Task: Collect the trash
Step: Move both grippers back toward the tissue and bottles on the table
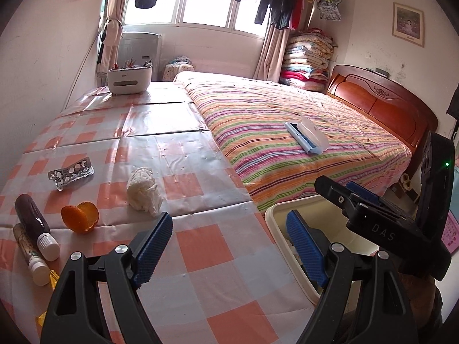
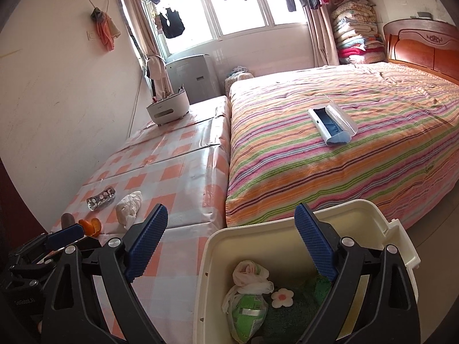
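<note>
On the checked tablecloth lie a crumpled white tissue, an orange peel, an empty blister pack and two small tubes. My left gripper is open and empty, hovering over the table's near right edge. A cream bin stands beside the table; inside it are a knotted plastic bag with a green wrapper and a small white flower on something green. My right gripper is open above the bin with nothing between its fingers. The tissue and peel also show in the right wrist view.
A striped bed borders the table on the right, with a blue and white case lying on it. A white desk organiser stands at the table's far end. The other gripper is over the bin.
</note>
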`<state>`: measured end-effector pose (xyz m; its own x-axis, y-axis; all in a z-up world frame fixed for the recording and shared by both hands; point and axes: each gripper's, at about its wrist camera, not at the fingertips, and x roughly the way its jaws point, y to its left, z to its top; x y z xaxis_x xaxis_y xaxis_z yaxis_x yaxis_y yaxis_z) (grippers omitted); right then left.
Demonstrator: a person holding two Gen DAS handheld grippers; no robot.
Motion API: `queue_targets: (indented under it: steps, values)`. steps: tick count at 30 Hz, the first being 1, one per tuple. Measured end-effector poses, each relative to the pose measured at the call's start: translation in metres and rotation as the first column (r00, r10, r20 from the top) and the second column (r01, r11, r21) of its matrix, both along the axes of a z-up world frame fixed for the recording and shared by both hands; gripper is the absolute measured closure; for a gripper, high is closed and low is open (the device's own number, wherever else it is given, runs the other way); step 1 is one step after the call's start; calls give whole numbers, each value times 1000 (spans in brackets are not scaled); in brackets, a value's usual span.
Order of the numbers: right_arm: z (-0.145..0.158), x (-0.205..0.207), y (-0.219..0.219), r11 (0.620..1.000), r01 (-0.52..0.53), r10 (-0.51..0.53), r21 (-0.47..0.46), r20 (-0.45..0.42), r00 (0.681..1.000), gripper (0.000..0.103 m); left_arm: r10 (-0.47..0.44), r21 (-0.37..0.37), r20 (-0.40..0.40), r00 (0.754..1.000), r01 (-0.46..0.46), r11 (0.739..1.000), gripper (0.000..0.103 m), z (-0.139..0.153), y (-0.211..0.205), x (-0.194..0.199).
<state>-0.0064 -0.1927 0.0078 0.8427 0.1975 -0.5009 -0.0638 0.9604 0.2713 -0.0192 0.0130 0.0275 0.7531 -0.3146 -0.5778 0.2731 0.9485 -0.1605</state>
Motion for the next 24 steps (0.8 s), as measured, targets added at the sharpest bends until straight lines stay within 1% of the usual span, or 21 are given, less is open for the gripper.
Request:
queue_targets:
  steps: [5, 10, 15, 24]
  values:
    - [1, 5, 21, 999, -37, 37, -8, -6, 999, 14, 68, -27, 7, 998, -68, 997, 24, 5, 31, -2]
    - [0, 12, 42, 997, -80, 80, -14, -17, 997, 14, 136, -31, 19, 991, -135, 990, 24, 8, 61, -5]
    - [-2, 18, 64, 992, -127, 127, -13, -25, 992, 14, 202, -17, 28, 979, -202, 979, 24, 8, 87, -12]
    - [-7, 27, 101, 980, -198, 197, -20, -54, 979, 14, 286, -39, 11, 958, -285, 958, 24, 6, 131, -23]
